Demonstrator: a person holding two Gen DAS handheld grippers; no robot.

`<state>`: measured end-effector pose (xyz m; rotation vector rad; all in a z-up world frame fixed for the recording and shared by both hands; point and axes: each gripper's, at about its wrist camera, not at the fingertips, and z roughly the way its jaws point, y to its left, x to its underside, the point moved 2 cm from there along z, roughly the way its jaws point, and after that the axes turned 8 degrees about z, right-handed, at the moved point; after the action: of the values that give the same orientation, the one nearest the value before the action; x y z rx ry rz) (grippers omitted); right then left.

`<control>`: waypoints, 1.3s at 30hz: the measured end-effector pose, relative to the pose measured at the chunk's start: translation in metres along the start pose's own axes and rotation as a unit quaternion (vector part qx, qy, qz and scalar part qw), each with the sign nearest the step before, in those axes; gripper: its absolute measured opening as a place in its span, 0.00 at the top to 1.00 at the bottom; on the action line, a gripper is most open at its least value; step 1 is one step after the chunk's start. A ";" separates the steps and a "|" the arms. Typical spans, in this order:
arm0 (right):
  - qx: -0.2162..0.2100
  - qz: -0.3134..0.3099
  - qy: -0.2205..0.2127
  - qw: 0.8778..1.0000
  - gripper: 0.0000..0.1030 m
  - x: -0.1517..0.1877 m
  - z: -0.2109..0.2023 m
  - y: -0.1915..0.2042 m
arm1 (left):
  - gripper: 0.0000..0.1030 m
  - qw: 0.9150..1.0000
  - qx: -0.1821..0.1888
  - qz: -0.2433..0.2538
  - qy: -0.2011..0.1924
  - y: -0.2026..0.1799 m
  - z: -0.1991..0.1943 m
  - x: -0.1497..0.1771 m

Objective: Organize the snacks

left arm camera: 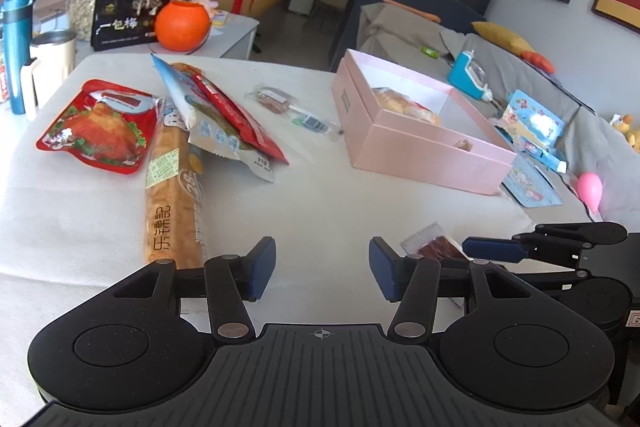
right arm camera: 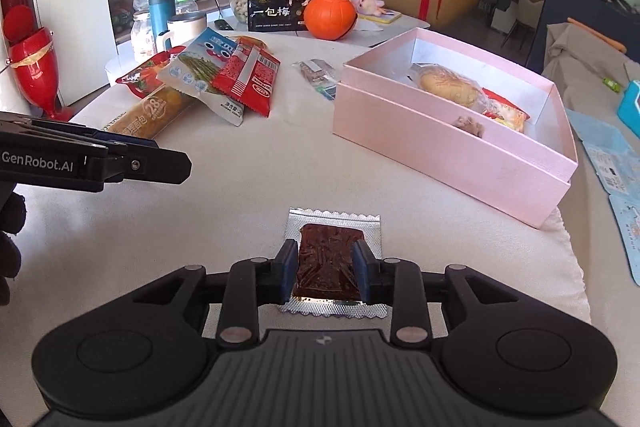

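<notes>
Left wrist view
Left gripper [left arm camera: 322, 269]: released, pads spread wide, nothing between them, hovering over bare cloth near the table's near edge.
Table [left arm camera: 320, 203]: covered in pale cloth.
Bread loaf [left arm camera: 174, 187]: long clear wrapper, lying lengthwise toward the near edge, its near end just beside the left pad.
Chicken pouch [left arm camera: 100, 127]: red, flat, toward the left edge, touching the loaf's side.
Blue-white packet [left arm camera: 208, 123]: propped over the loaf's far end.
Red packet [left arm camera: 240, 119]: leaning on the blue-white packet.
Clear wrapped snack [left arm camera: 292, 109]: small, between the pile and the box.
Pink box [left arm camera: 416, 125]: open, toward the far right corner, wrapped food inside.
Foil snack packet [left arm camera: 434, 247]: near the right part of the near edge, mostly hidden behind the right pad.
Right gripper [left arm camera: 496, 250]: seen side-on at that packet; grip not readable from here.

Right wrist view
Right gripper [right arm camera: 326, 269]: clenched partway, pads pressing both sides of the foil snack packet [right arm camera: 334, 259].
Foil snack packet: silver-edged, dark brown filling, flat on the cloth near the near edge, well apart from the box.
Pink box [right arm camera: 452, 147]: ahead and right, holding a bun and red-wrapped items in one compartment, a small brown piece in the narrow one.
Snack pile: bread loaf [right arm camera: 160, 111], blue-white packet [right arm camera: 204, 71], red packet [right arm camera: 248, 79] overlapping toward the far left corner.
Left gripper [right arm camera: 176, 167]: entering from the left edge, above the cloth.
</notes>
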<state>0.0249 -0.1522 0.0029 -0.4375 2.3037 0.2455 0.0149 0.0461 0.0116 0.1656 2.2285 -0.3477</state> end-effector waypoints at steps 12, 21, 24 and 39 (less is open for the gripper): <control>-0.024 0.034 0.012 0.999 0.58 0.000 0.007 -0.018 | 0.45 1.000 0.003 0.001 0.010 -0.003 0.004 0.003; -0.026 0.005 -0.040 0.999 0.64 -0.026 -0.030 -0.014 | 0.45 1.000 0.003 0.001 0.016 -0.002 0.007 0.005; 0.014 0.017 -0.115 0.993 0.64 -0.074 -0.051 -0.034 | 0.45 1.000 0.002 -0.002 0.016 -0.002 0.008 0.004; -0.044 0.022 -0.005 0.999 0.39 -0.202 0.092 0.016 | 0.45 0.996 -0.078 -0.023 -0.031 0.056 -0.027 -0.022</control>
<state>0.2108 -0.0614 0.0860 -0.4290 2.3003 0.3709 0.0214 0.1073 0.0341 0.0197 2.1904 -0.1990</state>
